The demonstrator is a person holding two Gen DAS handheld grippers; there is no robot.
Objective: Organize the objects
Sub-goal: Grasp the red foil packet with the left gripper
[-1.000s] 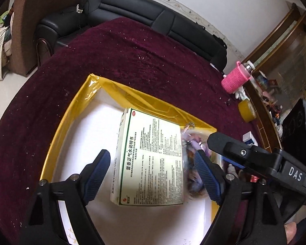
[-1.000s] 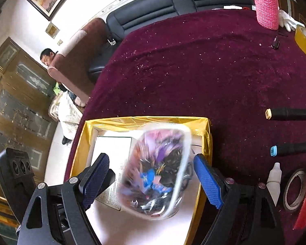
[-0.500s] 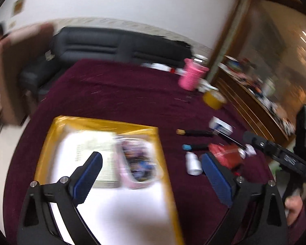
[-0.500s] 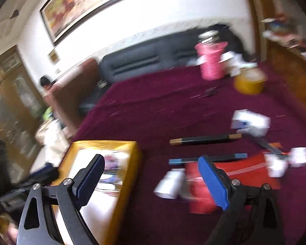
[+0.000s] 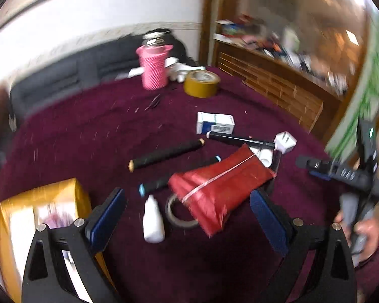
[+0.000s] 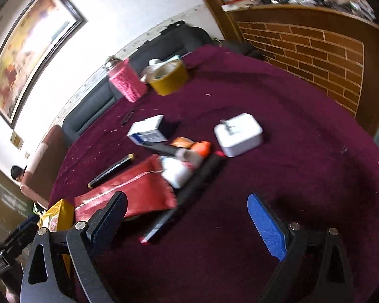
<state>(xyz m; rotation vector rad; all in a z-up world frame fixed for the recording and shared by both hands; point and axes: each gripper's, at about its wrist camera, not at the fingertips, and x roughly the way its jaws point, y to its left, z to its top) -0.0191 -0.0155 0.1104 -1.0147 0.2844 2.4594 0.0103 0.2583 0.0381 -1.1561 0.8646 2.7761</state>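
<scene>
Clutter for sorting lies spread over the middle of the table (image 5: pixel 83 131), which wears a dark red cloth, while the yellow box (image 5: pixel 41 197) meant to take it sits at the table's near left corner. That box already holds something with a pink and purple print; blur hides the rest of its contents.

Largest among the loose things is the red pouch (image 5: pixel 219 186), flat on the cloth, its long axis slanting from near-left up to far-right. It lies straight ahead of the left tongs (image 5: pixel 187 217), just beyond their tips, so the left hand looks the nearer one to it. From the right tongs (image 6: pixel 187 217) the pouch (image 6: pixel 128 192) sits off to the left, past the left finger.

Both pairs of tongs stand wide with nothing between them; their jaws have just been opening.

Beyond the pouch a white charger block (image 6: pixel 237 133) rests alone toward the right edge, a blue-and-white carton (image 5: pixel 214 122) lies further back, and two black pens (image 5: pixel 166 154) lie crosswise. Under the pouch's near corner pokes a grey tape ring (image 5: pixel 174 217), touching it, with a small white bottle (image 5: pixel 152 221) just beside it.

At the far edge stand a pink basket (image 5: pixel 154 68) and a yellow tape roll (image 5: pixel 202 83).
</scene>
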